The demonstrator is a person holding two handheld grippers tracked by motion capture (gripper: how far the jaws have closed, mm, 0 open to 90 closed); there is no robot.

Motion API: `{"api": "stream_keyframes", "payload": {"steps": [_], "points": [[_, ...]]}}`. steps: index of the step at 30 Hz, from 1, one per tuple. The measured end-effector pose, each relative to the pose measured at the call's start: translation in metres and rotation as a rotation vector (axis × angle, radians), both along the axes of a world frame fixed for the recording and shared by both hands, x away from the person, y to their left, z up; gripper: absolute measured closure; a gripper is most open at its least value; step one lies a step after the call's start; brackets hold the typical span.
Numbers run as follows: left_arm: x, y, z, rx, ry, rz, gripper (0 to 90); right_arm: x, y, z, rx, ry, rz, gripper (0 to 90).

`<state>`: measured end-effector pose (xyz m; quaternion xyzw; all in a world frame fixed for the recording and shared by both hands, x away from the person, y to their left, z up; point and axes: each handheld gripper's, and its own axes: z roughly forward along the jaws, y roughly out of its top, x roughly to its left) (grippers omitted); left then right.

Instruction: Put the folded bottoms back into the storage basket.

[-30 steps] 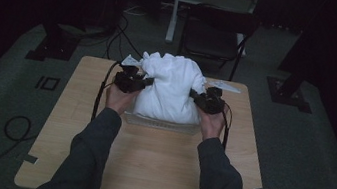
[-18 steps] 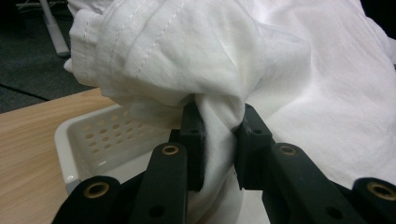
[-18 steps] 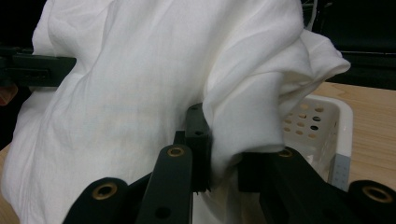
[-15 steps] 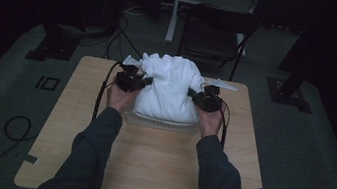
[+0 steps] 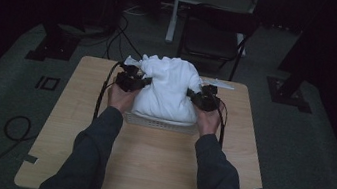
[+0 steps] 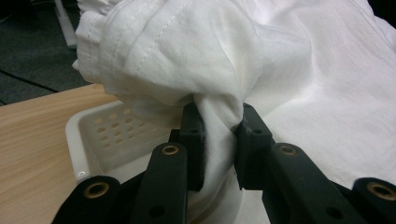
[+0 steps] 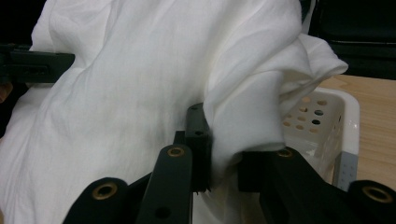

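A bunched white cloth (image 5: 167, 92) sits heaped over a white perforated basket (image 5: 159, 122) at the far middle of the wooden table (image 5: 145, 167). The left gripper (image 6: 218, 135) and right gripper (image 7: 219, 144) each pinch a fold at opposite sides (equally near), so the cloth spans sideways between them.

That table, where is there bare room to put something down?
The wooden table is bare between the forearms, nearer than the white perforated basket, and along both side edges. The far middle is crowded: white cloth, left gripper, right gripper.
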<state>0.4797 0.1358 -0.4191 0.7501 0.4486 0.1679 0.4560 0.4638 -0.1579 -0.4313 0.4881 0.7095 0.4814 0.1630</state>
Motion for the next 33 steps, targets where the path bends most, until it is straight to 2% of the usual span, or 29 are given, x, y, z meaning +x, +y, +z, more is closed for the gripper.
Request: {"api": "stream_keyframes", "payload": {"steps": [21, 27, 33], "points": [[0.017, -0.005, -0.015, 0.029, 0.064, 0.047, 75.6, 0.019, 0.003, -0.016, -0.030, 0.060, -0.023, 78.7], [0.021, -0.008, -0.022, 0.053, 0.082, 0.058, 75.6, 0.021, 0.004, -0.020, -0.045, 0.070, -0.030, 78.7], [0.024, -0.010, -0.028, 0.053, 0.109, 0.069, 75.5, 0.022, 0.006, -0.025, -0.060, 0.088, -0.042, 78.7]]}}
